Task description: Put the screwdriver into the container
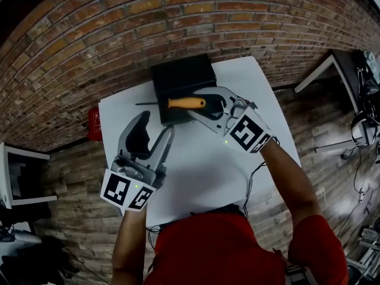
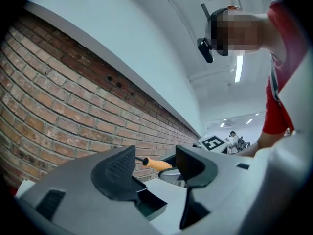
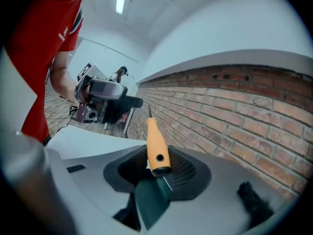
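currently the right gripper [image 1: 202, 107] grasps the screwdriver [image 1: 185, 103] by its orange handle, level over the near edge of the black container [image 1: 181, 76]; the left gripper [image 1: 157, 123] is released, empty, above the counter [image 1: 202, 165].

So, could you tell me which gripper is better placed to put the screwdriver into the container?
Right. The right gripper holds the screwdriver by its orange handle at the front edge of the black container. The left gripper is open and empty, farther back over the white table.
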